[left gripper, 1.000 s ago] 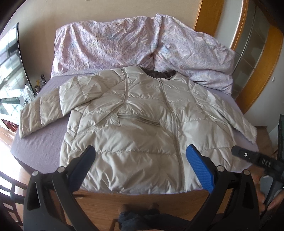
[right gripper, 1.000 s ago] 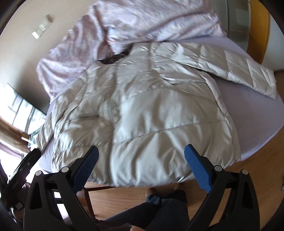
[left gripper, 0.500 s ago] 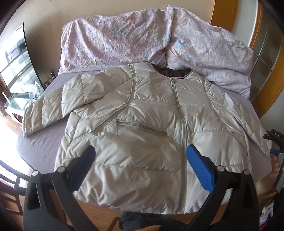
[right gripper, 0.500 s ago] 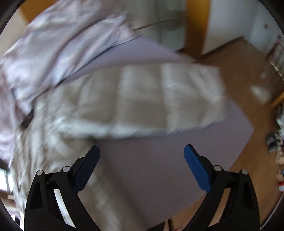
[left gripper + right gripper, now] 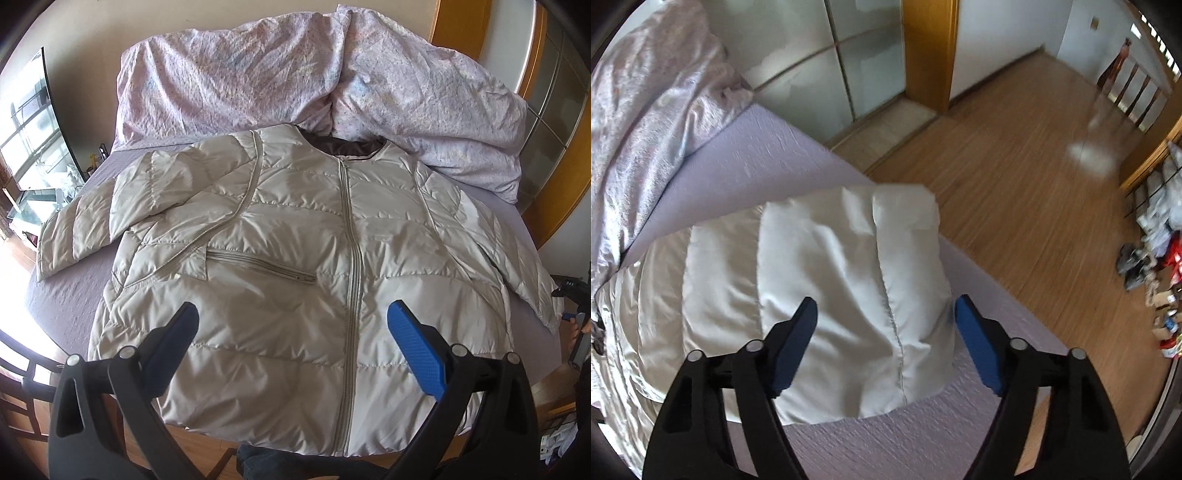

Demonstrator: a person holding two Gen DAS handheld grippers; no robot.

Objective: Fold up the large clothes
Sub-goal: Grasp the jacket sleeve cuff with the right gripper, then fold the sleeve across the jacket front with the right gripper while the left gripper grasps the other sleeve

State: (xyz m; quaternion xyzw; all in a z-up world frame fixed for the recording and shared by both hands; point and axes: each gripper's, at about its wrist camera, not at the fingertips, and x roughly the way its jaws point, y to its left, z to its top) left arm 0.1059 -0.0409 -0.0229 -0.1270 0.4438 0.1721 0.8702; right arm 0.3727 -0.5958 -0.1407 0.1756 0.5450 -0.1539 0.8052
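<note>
A beige quilted jacket lies front up and zipped on the purple bed, its sleeves spread to both sides. My left gripper hovers open over the jacket's lower front, with nothing between its fingers. In the right wrist view the jacket's sleeve end lies near the corner of the bed. My right gripper points down at it. Its jaws are closing with the sleeve between them, and the pads are not seen pressing it. The right gripper also shows at the left wrist view's right edge.
A crumpled pink duvet is heaped at the head of the bed. Wooden floor and glass sliding doors lie beyond the bed corner. Loose items clutter the floor at the right. A person's legs stand at the bed's foot.
My right gripper swung from over the jacket's body to the end of its right sleeve, and its jaws narrowed. My left gripper shifted a little over the jacket's front.
</note>
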